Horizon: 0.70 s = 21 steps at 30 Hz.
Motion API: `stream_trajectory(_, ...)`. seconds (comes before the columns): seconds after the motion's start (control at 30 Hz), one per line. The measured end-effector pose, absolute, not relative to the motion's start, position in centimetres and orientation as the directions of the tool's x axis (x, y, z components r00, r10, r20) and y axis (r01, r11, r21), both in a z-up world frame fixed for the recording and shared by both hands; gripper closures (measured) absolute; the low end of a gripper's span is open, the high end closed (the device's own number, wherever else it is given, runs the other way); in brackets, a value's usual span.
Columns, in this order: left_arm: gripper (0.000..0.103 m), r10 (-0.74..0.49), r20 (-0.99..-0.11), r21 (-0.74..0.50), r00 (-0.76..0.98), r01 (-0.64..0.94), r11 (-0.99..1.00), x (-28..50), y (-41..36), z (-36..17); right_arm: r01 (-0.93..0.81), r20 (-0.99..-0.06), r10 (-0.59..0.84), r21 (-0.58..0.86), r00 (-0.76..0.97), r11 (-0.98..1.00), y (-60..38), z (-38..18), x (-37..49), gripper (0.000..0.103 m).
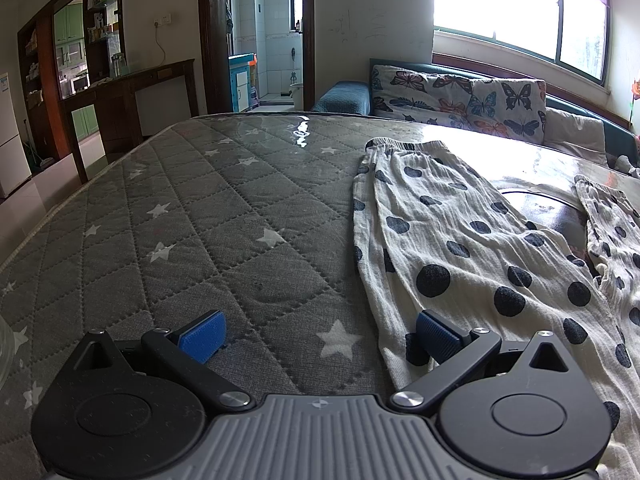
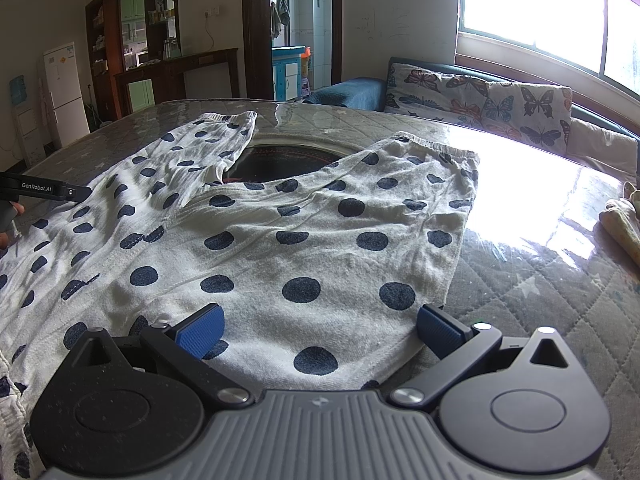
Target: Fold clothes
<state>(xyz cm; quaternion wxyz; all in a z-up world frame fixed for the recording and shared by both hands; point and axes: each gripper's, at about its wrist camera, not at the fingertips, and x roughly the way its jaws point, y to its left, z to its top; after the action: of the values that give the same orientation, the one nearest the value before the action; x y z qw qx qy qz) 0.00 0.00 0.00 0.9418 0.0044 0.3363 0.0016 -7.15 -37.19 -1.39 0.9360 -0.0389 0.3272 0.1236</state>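
The polka-dot trousers (image 2: 280, 240) lie spread flat on the table (image 1: 180, 220), which is covered by a grey star-quilted cloth under clear plastic, the two legs splayed apart with their cuffs toward the far edge. Between the legs a dark round inset (image 2: 288, 160) of the table shows through. The right gripper (image 2: 320, 332) hangs over the nearer leg, its blue fingers (image 2: 200, 332) wide apart and holding nothing. The left gripper (image 1: 320, 336) sits at the trousers' left edge, fingers equally spread, one above the fabric, one above bare quilt. A butterfly-print sofa (image 1: 460, 96) stands beyond the table under the window (image 1: 520, 8).
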Motion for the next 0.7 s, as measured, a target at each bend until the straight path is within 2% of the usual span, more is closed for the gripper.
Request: stream_trajectory(0.7, 0.0, 0.007, -0.634, 0.011, 0.773, 0.0, 1.0, -0.12, 0.08, 0.12, -0.257, -0.622, 0.205, 0.007, 0.756, 0.967, -37.15, -1.41, -7.13, 0.0)
